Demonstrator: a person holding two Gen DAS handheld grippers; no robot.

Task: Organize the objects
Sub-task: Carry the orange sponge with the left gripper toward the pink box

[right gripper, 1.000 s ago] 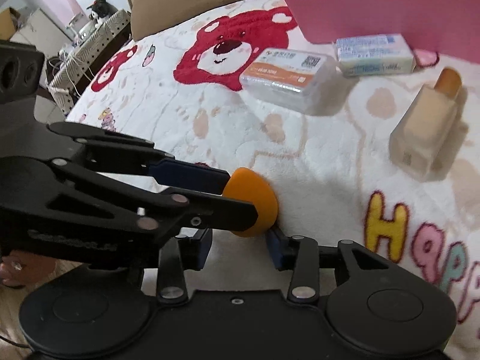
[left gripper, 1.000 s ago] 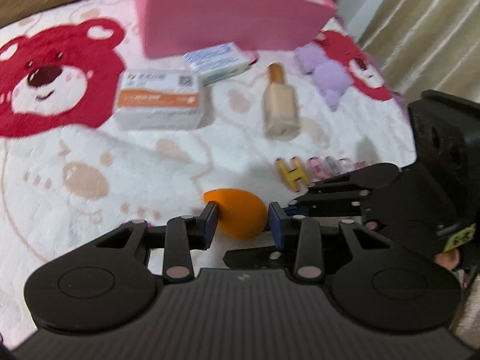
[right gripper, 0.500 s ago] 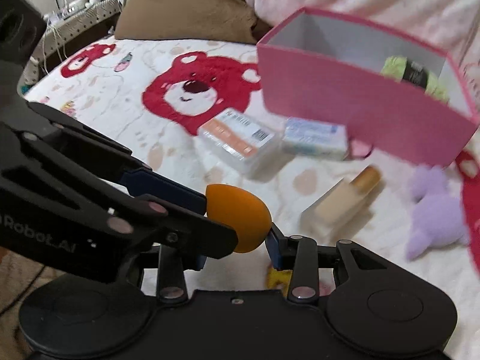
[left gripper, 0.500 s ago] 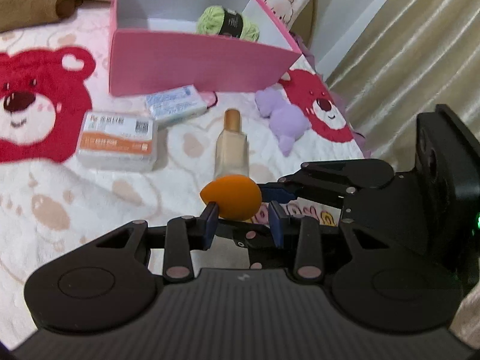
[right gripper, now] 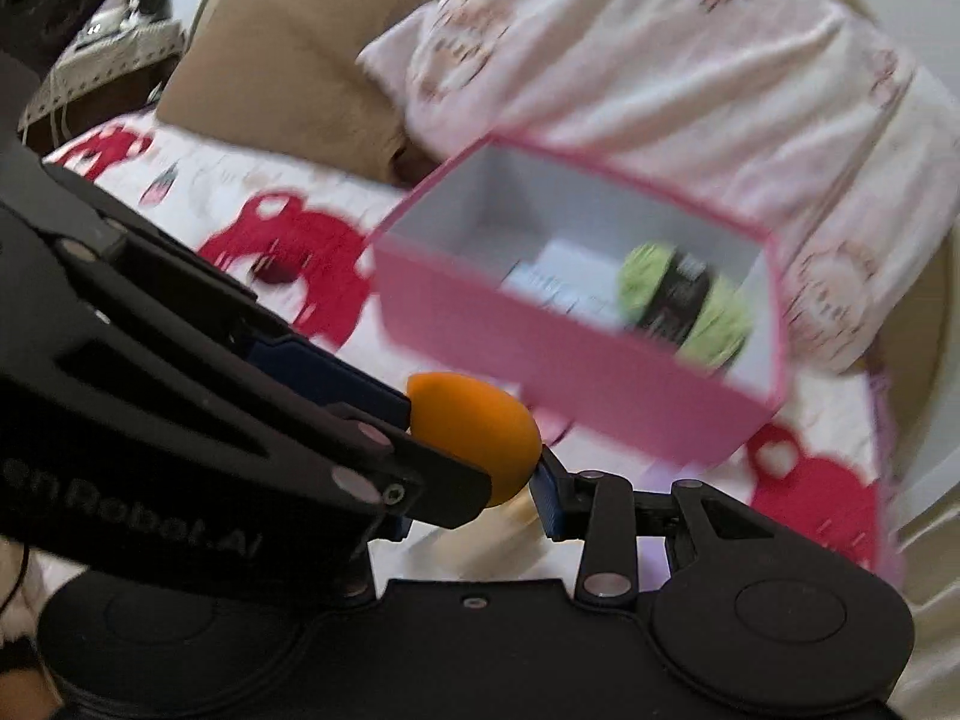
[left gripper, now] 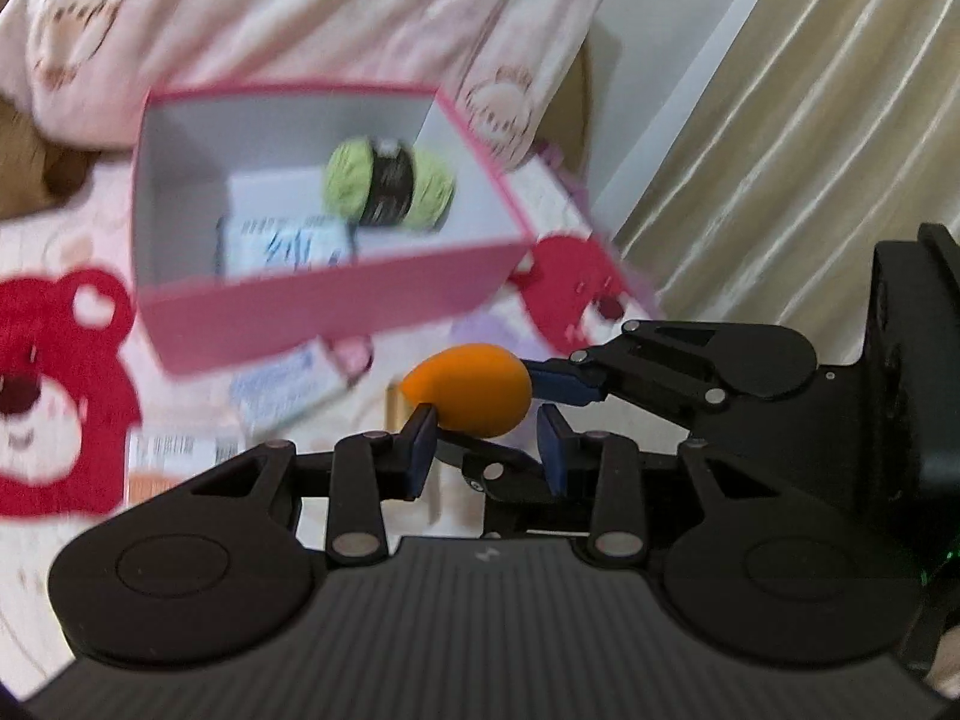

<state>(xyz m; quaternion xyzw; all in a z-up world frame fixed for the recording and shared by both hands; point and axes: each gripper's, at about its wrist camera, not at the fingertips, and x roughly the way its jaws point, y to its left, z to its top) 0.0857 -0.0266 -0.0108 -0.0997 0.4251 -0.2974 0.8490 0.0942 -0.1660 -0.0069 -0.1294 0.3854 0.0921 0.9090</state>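
My left fingers [left gripper: 423, 441] and right fingers [right gripper: 549, 492] both pinch the orange sponge [left gripper: 468, 390], each pair closing on it crosswise, held in the air above the bed [left gripper: 36, 540]. Pink box [left gripper: 312, 306] lies at 11 o'clock of the sponge in the left view, blurred, holding green yarn [left gripper: 390, 186].
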